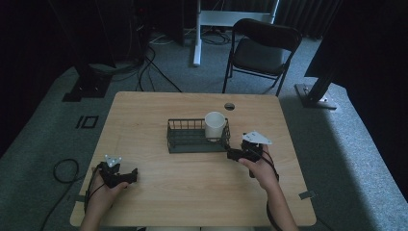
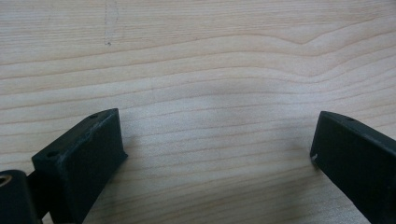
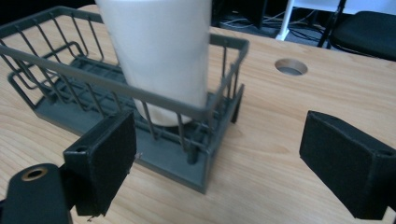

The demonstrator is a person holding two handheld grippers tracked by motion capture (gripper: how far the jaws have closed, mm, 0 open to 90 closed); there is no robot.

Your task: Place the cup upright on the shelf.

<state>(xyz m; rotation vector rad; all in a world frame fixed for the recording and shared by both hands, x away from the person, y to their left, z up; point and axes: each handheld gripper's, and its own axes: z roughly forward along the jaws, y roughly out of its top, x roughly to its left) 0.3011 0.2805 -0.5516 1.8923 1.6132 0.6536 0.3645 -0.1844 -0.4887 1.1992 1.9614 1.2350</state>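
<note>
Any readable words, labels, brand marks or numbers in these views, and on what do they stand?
None can be read. The white paper cup is blank on the side shown, and the dark grey wire basket, light wooden table and black folding chair bear no visible lettering. The black gripper pads are unmarked too.

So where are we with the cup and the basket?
The white cup stands upright in the right end of the wire basket, so placing looks done. The right gripper is open beside the basket, holding nothing; the left gripper is open over bare table. Little seems left.
</note>
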